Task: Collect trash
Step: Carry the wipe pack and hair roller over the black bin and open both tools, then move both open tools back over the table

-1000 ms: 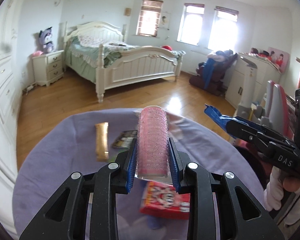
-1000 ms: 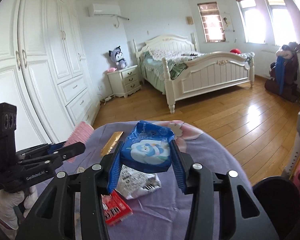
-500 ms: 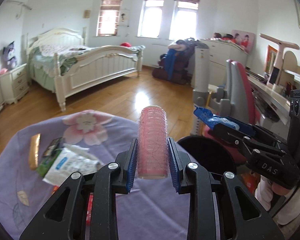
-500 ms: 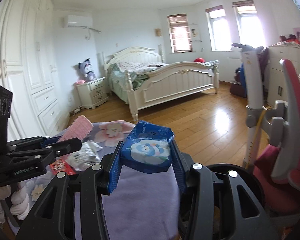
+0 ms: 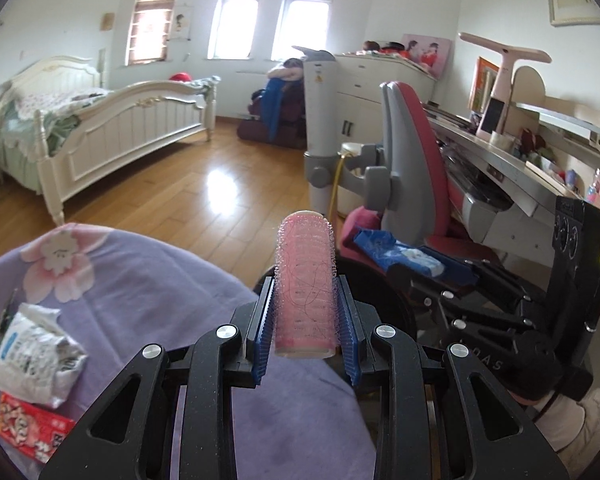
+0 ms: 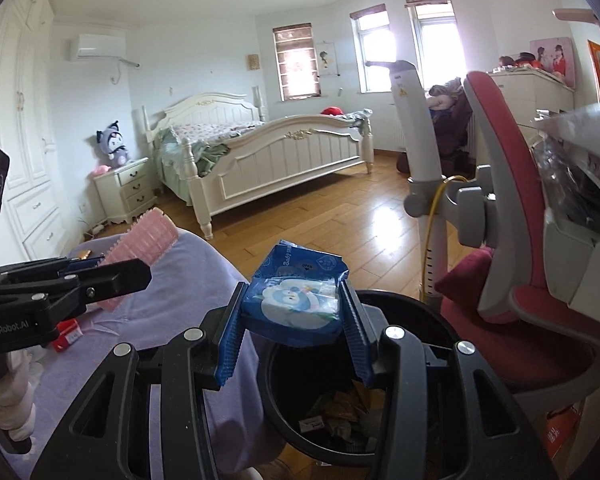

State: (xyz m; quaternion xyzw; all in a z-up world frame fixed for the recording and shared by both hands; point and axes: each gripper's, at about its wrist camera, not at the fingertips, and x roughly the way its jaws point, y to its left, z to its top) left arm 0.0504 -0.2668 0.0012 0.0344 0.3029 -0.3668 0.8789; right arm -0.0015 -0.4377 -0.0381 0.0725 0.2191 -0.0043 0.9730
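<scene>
Pink hair roller [image 5: 305, 280]: we held it upright, clamped between the blue pads of the left gripper [image 5: 305, 312], above the edge of the lilac-covered table [image 5: 148, 280]; loose hairs clung to it.
Blue wipes packet [image 6: 296, 300]: our right gripper [image 6: 294, 320] had its jaws closed on the packet's two sides, and it hung just over the near rim of the bin.
Black bin [image 6: 440, 320]: it stood on the wooden floor, close against the table and near the pink desk chair [image 6: 512, 184]; inside lay crumpled wrappers and scraps of paper, their kinds too dim for us to tell.
Still on the table: a crushed white packet [image 5: 36, 356] and a red printed packet [image 5: 32, 432] just beside it, the red one cut off by the picture's edge.
Hidden: in the left wrist view the gripper and roller covered most of the bin; its base was out of sight in both views.
Hands: we saw only parts of white gloves [image 6: 14, 408] behind each gripper's handle.
</scene>
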